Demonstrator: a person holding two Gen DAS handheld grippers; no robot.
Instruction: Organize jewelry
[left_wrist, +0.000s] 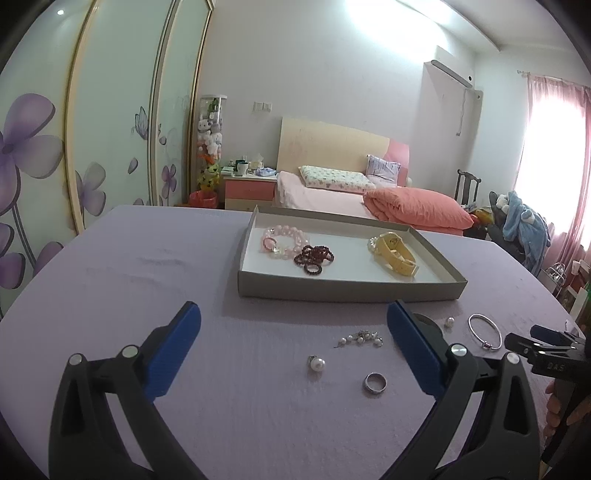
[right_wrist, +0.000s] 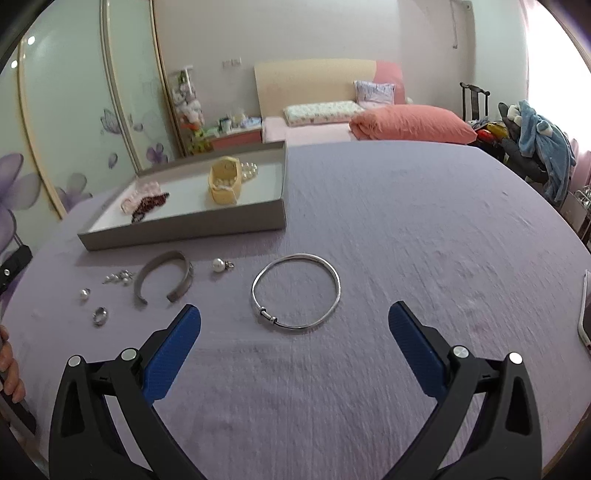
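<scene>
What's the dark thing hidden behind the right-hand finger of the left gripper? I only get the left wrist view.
Observer: A grey open cuff bracelet, C-shaped. It lies flat on the purple tablecloth, outside the grey cardboard tray.
Operator: Right gripper state? I only see its tip.
Observer: The right gripper is wide open and empty. The thin silver bangle lies on the cloth just ahead of its fingertips.
Operator: Anything further right?
Observer: What looks like a white-edged phone, at the table's right edge.
</scene>
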